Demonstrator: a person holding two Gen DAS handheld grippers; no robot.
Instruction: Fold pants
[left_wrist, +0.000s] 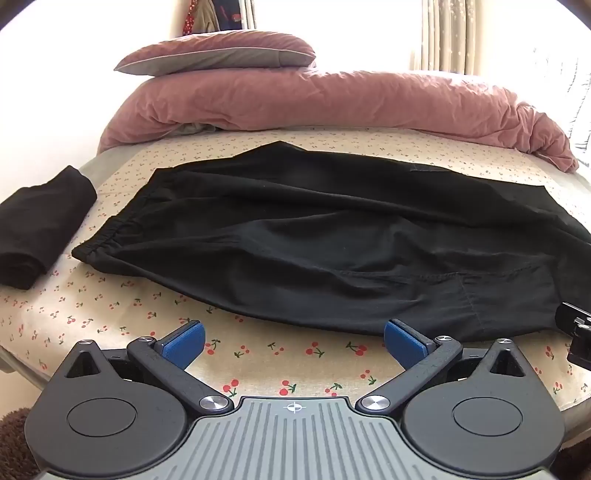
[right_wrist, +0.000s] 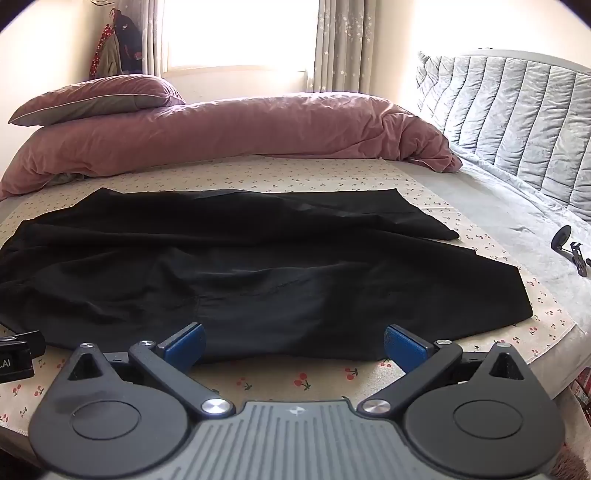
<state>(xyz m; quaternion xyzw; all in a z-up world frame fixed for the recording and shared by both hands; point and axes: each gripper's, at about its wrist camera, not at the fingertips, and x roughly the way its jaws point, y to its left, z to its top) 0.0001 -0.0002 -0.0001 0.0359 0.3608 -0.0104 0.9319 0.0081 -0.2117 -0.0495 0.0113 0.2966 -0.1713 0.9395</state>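
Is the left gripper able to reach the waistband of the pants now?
Probably yes: the left gripper is open, and only bare sheet lies between it and the waistband.

Black pants (left_wrist: 314, 236) lie spread flat, wrinkled, just ahead of the left gripper (left_wrist: 293, 341). The elastic waistband (left_wrist: 107, 240) lies ahead-left of it.

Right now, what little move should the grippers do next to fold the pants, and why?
Probably ease both forward and down onto the pants' near edge and pinch it. The left gripper and right gripper are open and hold nothing, just short of that edge, and the pants lie spread on the bed, not yet folded.
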